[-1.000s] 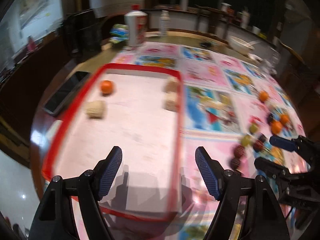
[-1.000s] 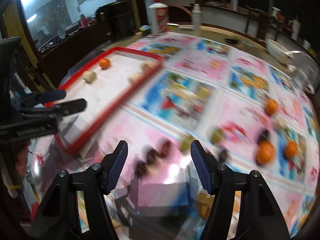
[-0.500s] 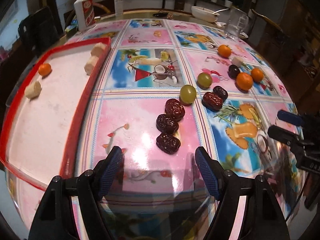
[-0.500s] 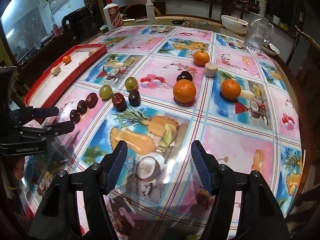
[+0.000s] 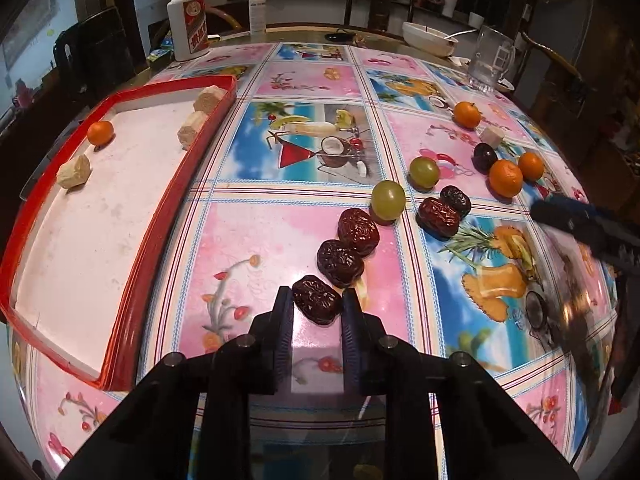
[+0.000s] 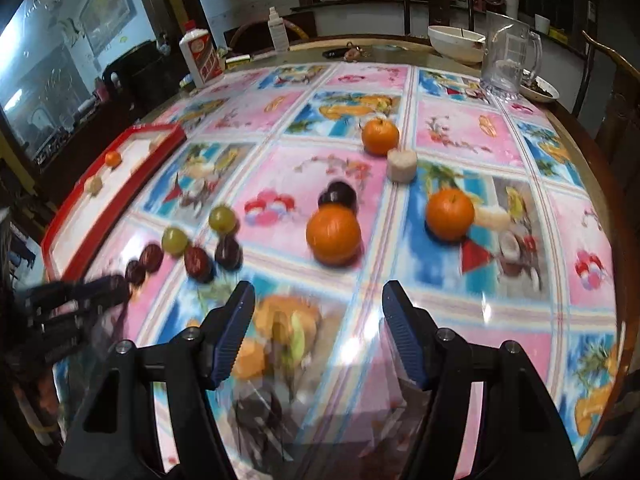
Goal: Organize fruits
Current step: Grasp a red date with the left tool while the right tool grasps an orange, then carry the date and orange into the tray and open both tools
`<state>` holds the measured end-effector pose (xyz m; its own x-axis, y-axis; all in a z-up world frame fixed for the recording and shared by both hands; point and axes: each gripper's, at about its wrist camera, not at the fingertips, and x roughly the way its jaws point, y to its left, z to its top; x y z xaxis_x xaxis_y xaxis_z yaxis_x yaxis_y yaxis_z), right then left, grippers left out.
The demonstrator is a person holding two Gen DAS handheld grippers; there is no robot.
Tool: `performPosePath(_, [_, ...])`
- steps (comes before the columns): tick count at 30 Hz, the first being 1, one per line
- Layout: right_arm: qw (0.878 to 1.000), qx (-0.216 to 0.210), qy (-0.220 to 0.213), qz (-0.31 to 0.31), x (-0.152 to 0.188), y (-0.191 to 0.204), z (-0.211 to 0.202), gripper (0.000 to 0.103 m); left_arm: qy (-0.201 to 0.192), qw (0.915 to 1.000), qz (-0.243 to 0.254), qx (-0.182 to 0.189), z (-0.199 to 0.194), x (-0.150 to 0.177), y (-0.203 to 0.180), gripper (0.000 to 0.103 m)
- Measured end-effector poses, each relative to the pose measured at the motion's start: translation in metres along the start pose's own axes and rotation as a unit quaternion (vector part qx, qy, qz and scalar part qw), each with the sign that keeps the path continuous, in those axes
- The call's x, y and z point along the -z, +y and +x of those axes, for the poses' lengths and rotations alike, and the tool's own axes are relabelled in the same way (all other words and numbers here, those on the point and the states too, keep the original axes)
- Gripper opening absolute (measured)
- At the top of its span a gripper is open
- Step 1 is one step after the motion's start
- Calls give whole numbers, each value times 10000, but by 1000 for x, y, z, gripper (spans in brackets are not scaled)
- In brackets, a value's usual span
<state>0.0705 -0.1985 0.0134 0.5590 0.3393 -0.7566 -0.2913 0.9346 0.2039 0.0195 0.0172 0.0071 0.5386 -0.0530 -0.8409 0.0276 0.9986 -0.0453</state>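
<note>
- Right of the red tray (image 5: pixel 132 264), on the glossy printed bench (image 5: pixel 248 240), the left tongs (image 5: pixel 316 306) are pinched narrow around a wrinkled dark-red date (image 5: pixel 316 299).
- Two more shrivelled dates (image 5: pixel 340 258) lie just beyond it, farther from the tray, beside a smooth round green grape (image 5: pixel 387 200).
- Inside the tray sit a small orange (image 5: pixel 100 133) and pale, rough chunks (image 5: pixel 74 172).
- Well right of the tray, the right tongs (image 6: pixel 318 330) gape wide with nothing between them, near a glossy orange (image 6: pixel 333 234).
</note>
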Motion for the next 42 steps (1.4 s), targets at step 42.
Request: performPosePath(42, [9996, -28, 51, -286, 35, 36, -19, 38, 115, 9992, 231, 313, -20, 22, -8, 24])
